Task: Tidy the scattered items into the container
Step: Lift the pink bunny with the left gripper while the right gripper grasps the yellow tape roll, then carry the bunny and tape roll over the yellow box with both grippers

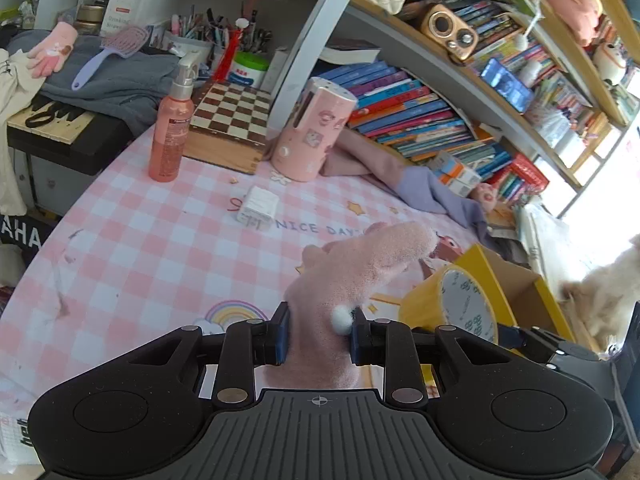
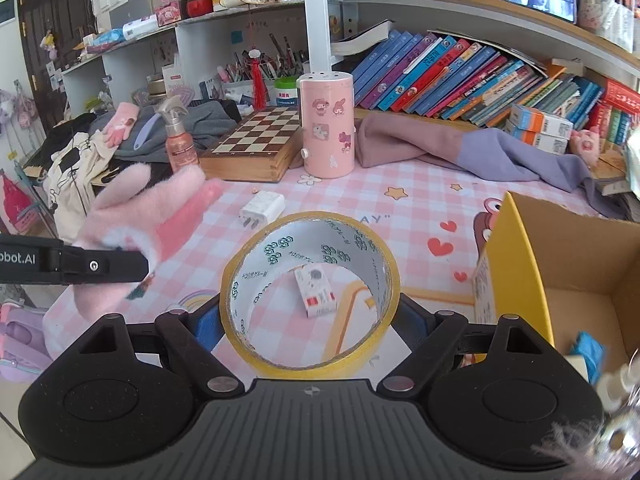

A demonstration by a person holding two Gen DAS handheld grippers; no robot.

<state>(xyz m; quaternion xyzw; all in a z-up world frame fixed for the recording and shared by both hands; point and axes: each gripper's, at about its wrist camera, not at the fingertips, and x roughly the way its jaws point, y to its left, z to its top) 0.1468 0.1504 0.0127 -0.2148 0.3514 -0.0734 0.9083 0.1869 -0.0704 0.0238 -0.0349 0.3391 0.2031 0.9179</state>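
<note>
- The yellow cardboard box (image 2: 520,248) stands open just right of and ahead of the right gripper (image 2: 310,322); its outer walls are bright yellow, its inside plain brown board, and a small blue item (image 2: 587,350) lies on its floor near the gripper's right finger.
- The pink checked tablecloth (image 1: 160,240) spreads below and ahead of both grippers, printed with stars, hearts and a rainbow.
- The pink glove (image 1: 352,276) is clamped at its cuff between the closed pads of the left gripper (image 1: 318,334) and is lifted off the cloth. It is fuzzy and pale pink with a white pompom near the right pad, and its fingers point forward and to the right, away from the gripper (in the right wrist view the palm side shows a brighter pink patch).
- The roll of tape (image 2: 310,292) is gripped by the right gripper, whose jaws stand wide and press on the roll's outer sides. The roll is yellow outside, its inner core white with dark green printed marks; it is held with its hole facing the camera, clear of the cloth.
- A white charger plug (image 2: 262,210) lies on the cloth ahead of the right gripper, beyond the roll.
- A small white eraser (image 2: 316,290) with red print lies on the cloth, seen through the roll's hole.
</note>
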